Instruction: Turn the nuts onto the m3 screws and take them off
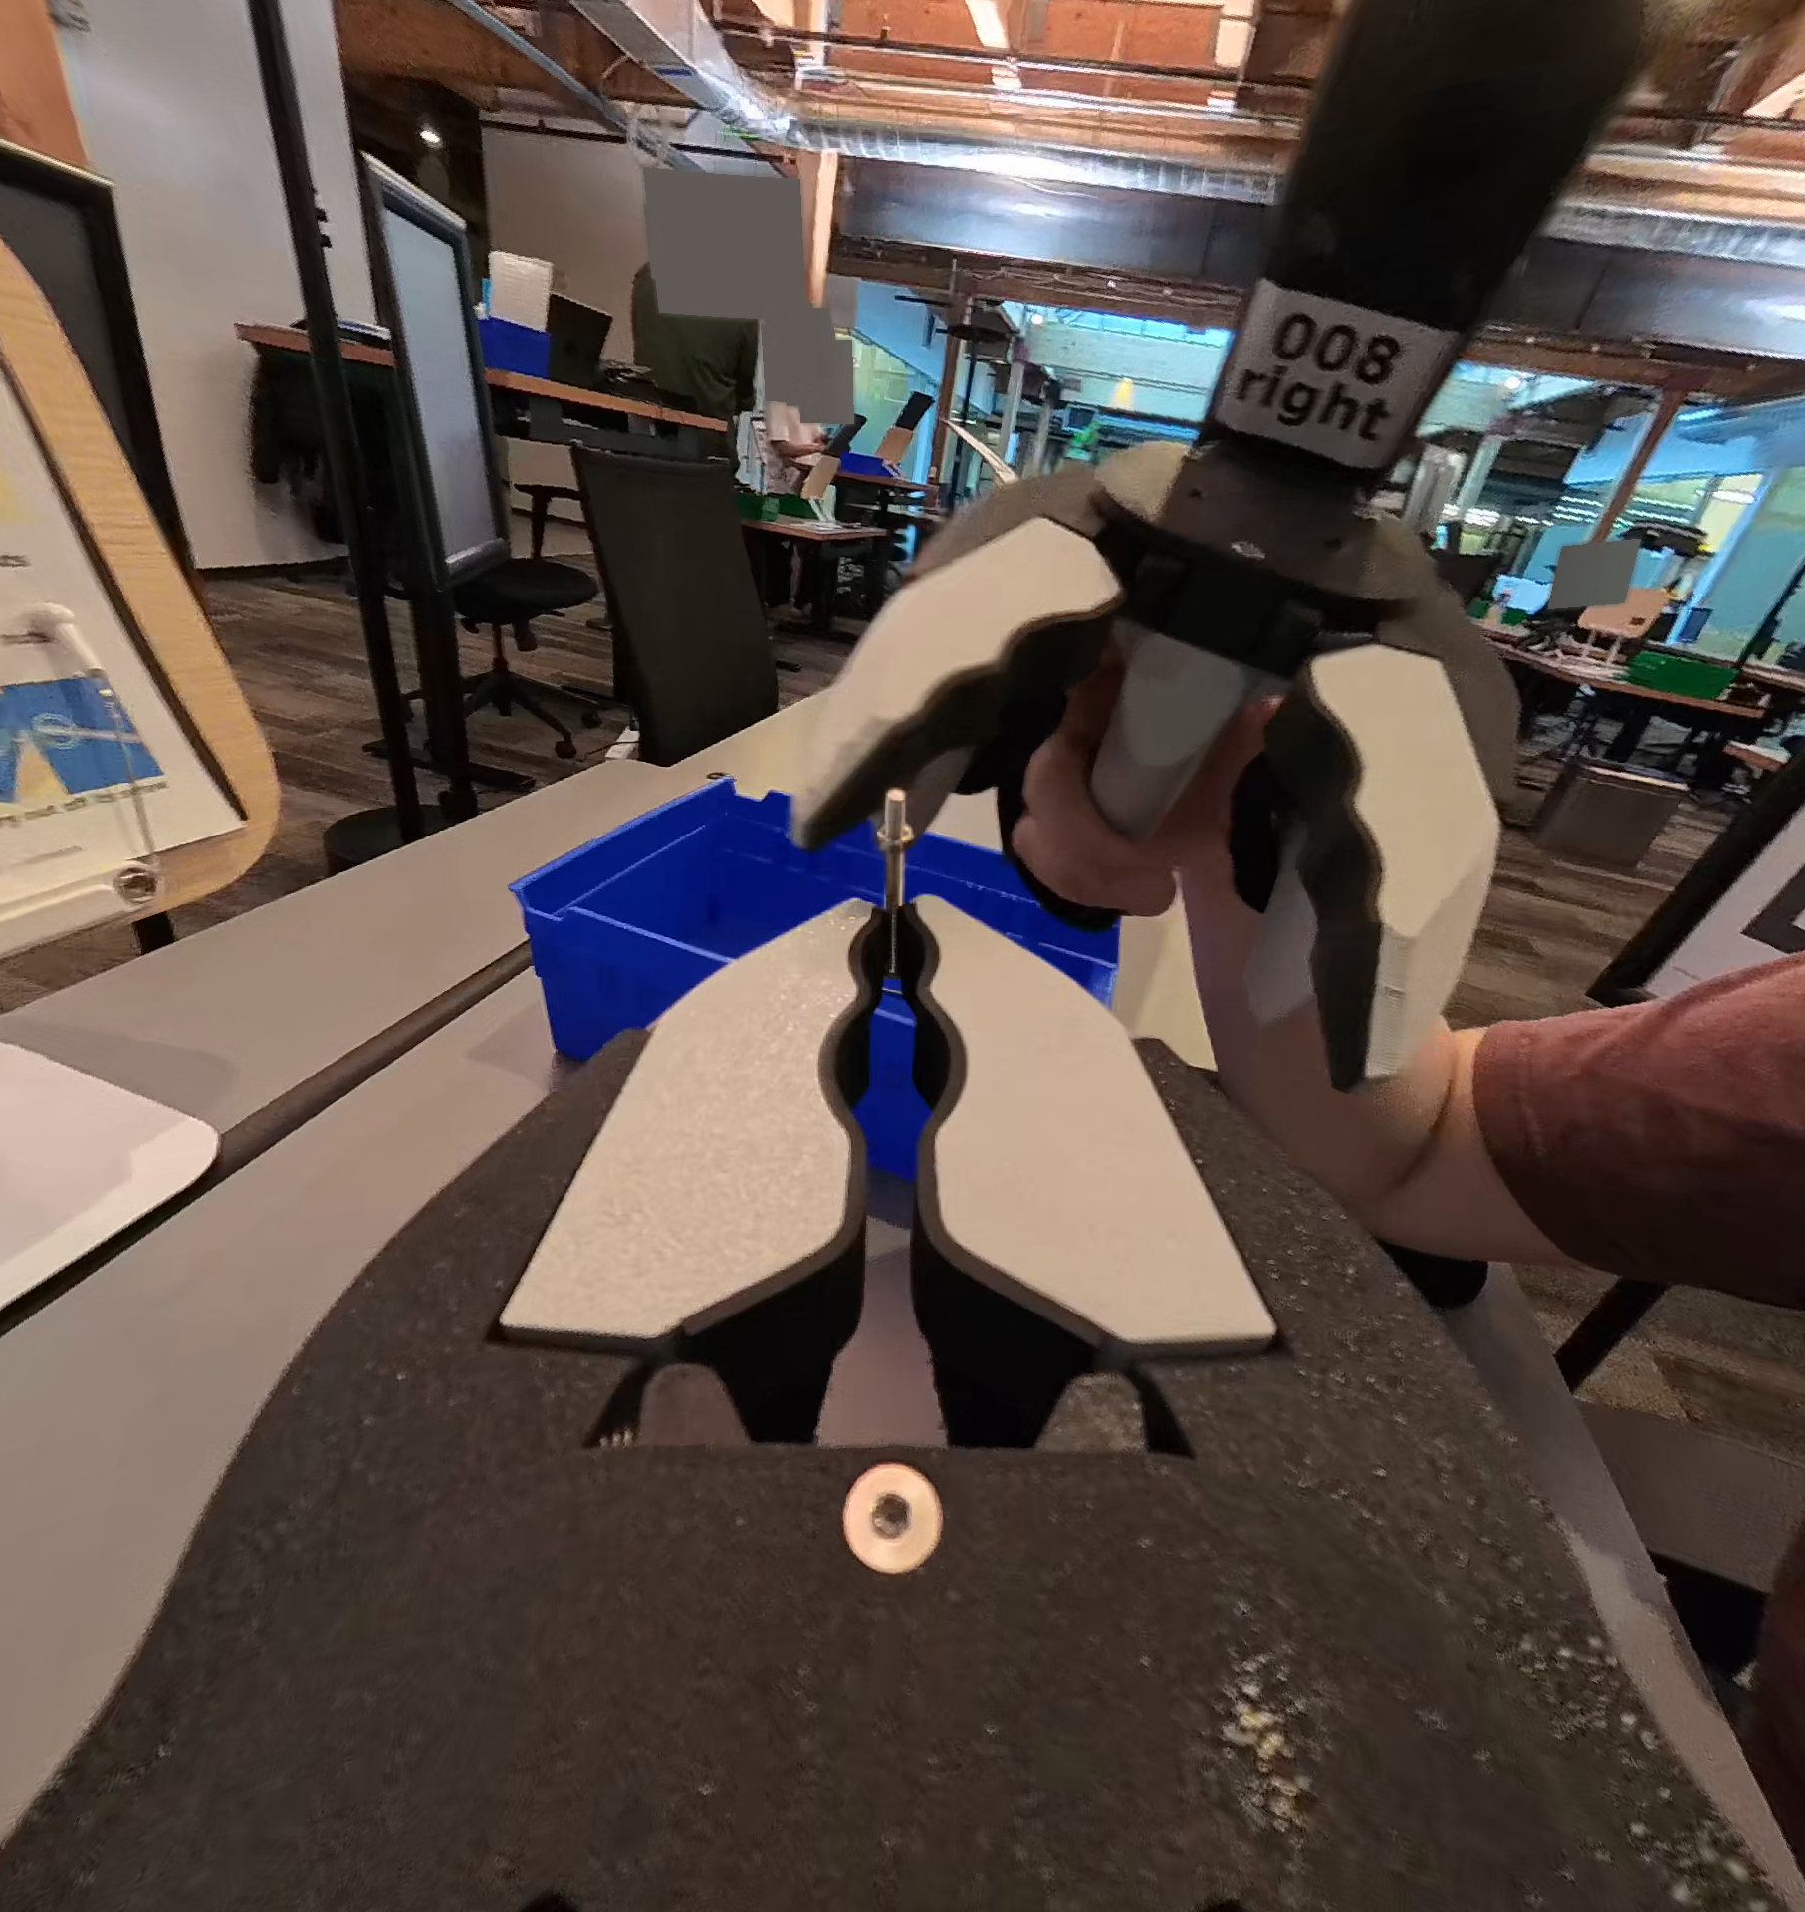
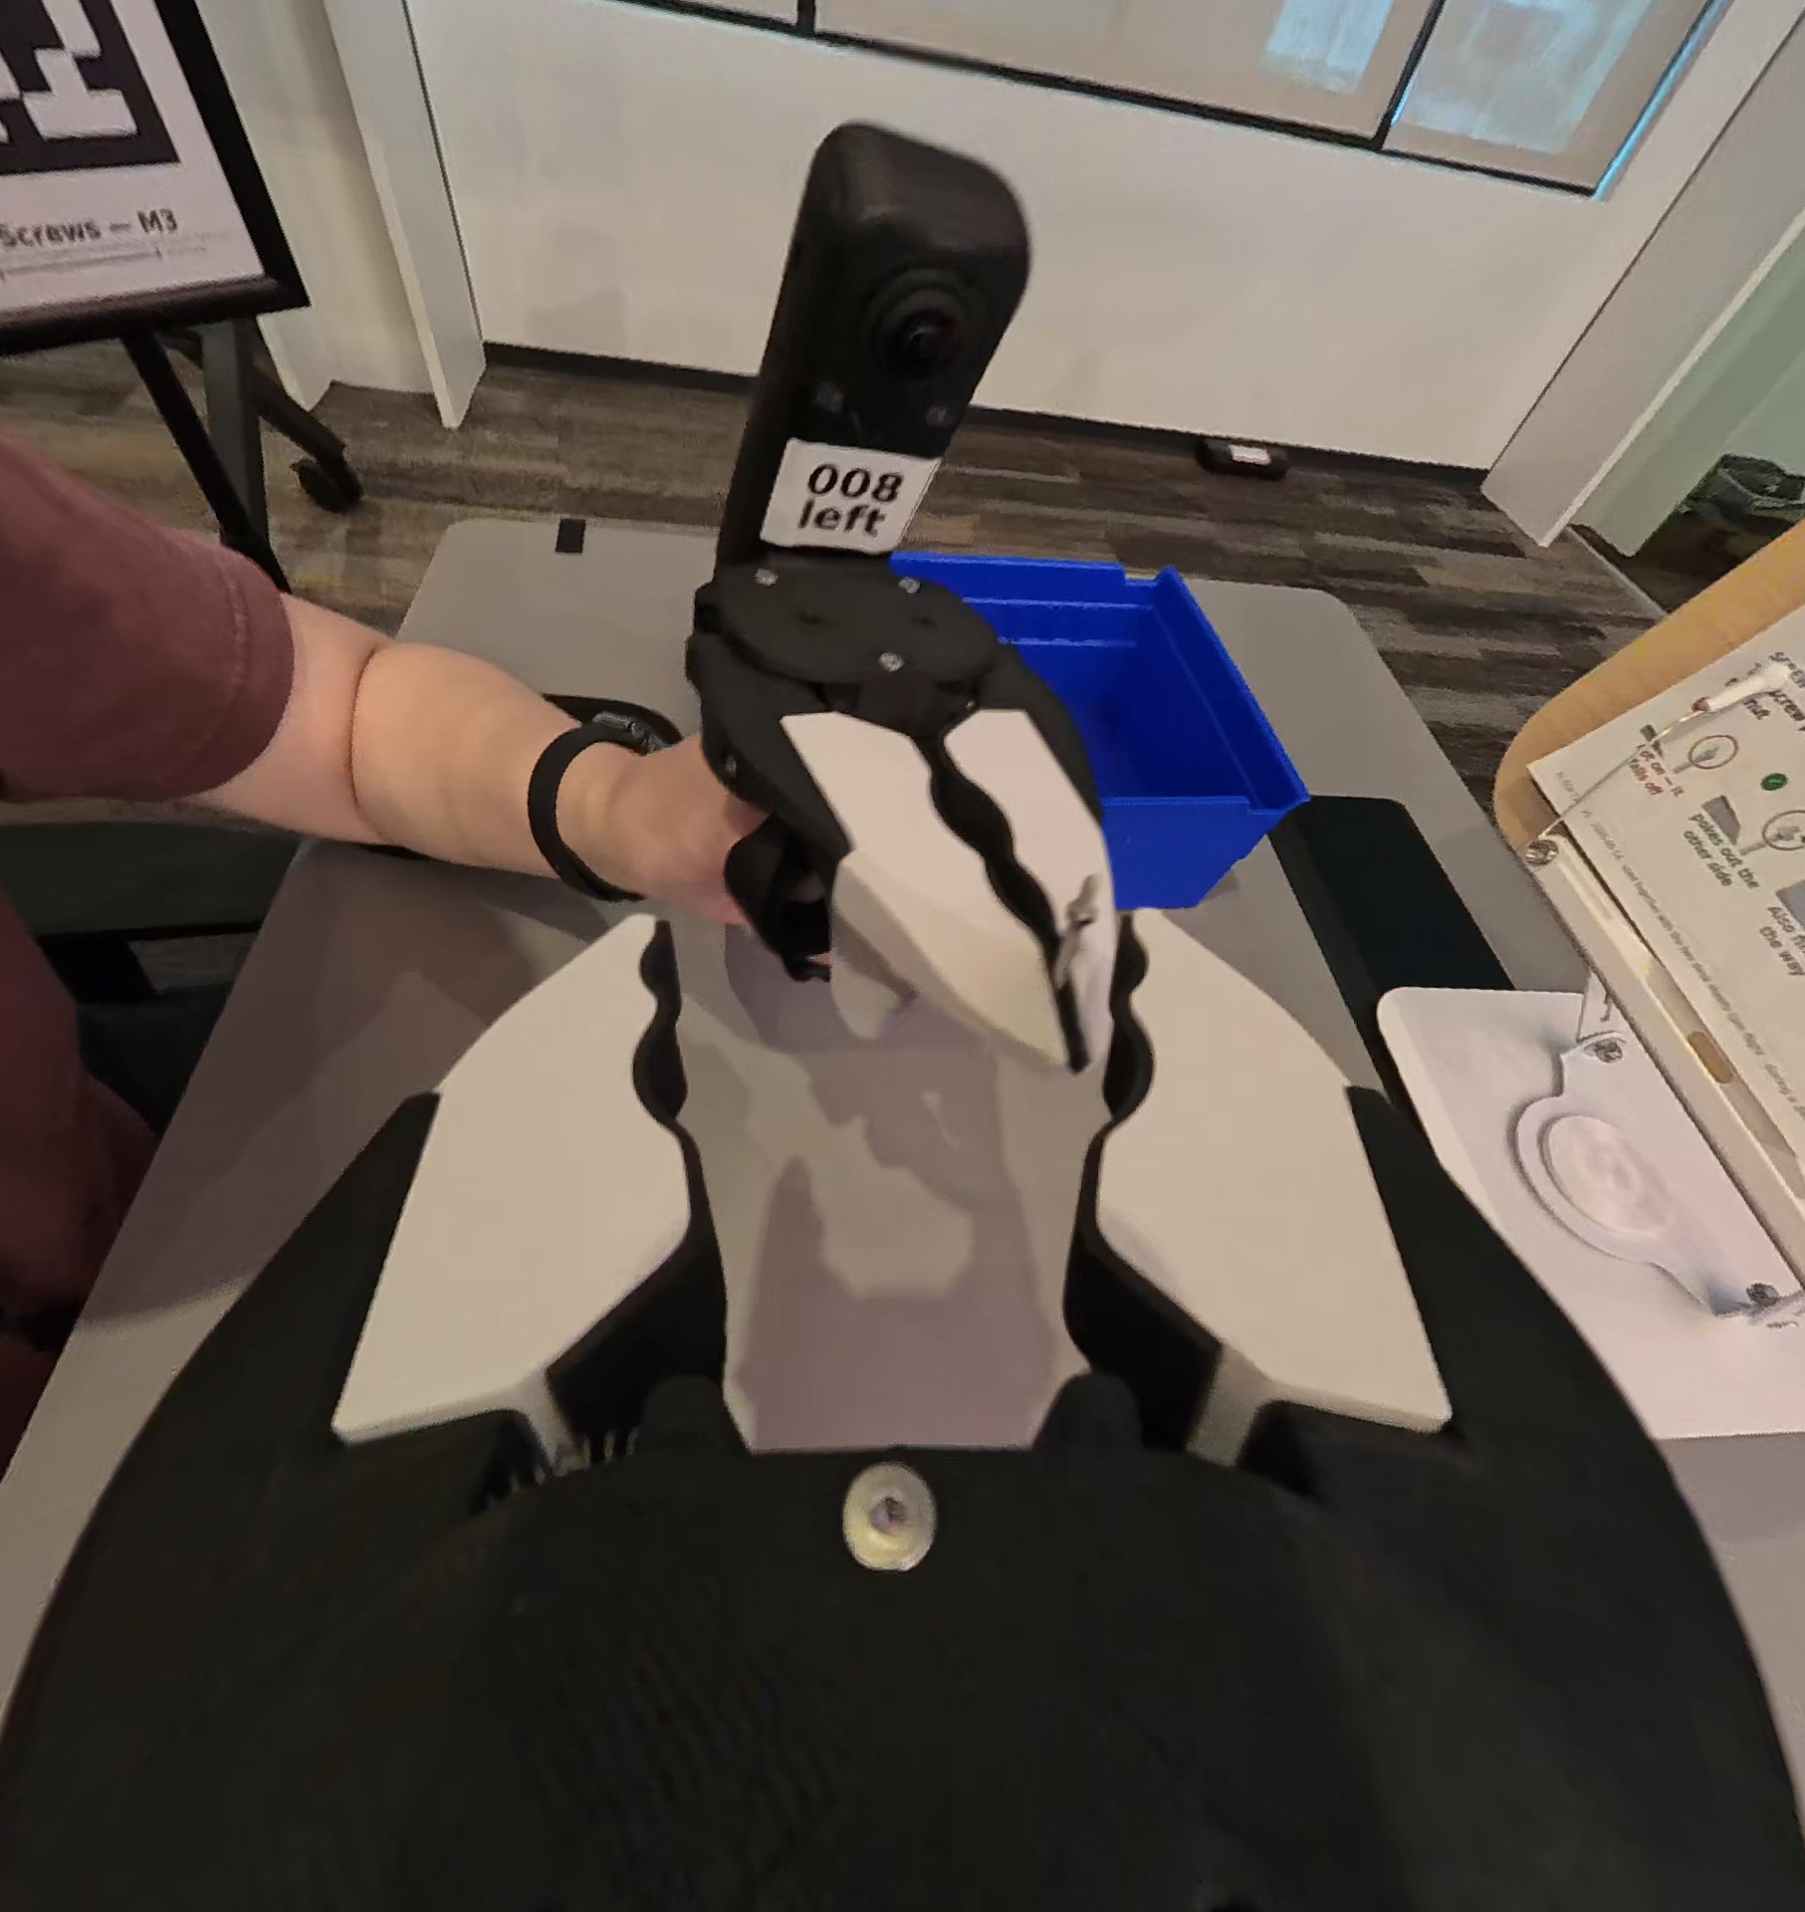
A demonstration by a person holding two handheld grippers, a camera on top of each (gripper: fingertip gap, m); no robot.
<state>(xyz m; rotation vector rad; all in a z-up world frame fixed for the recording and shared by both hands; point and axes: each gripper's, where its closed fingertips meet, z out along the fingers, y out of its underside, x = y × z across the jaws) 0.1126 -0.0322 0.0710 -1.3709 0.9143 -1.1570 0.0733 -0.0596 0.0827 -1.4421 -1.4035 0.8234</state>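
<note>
In the left wrist view, the left gripper (image 1: pixel 893 931) is pinched almost closed on a thin silver metal screw (image 1: pixel 893 890) standing upright above a blue plastic bin (image 1: pixel 670 910) on the grey table (image 1: pixel 257 1035); a small silver nut (image 1: pixel 894 830) sits near its top. The right gripper (image 1: pixel 1084 931) hangs spread wide, one fingertip beside the nut. In the right wrist view, the right gripper's (image 2: pixel 893 983) jaws gape, holding nothing, and the left gripper (image 2: pixel 1069 983) clamps the screw (image 2: pixel 1082 916) near the right fingertip.

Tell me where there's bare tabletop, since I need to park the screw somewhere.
Bare grey table lies under the open right claw, between the person's forearm and the white stand base. It is crowded beyond: the left claw holding the screw, with the blue bin behind.
</note>
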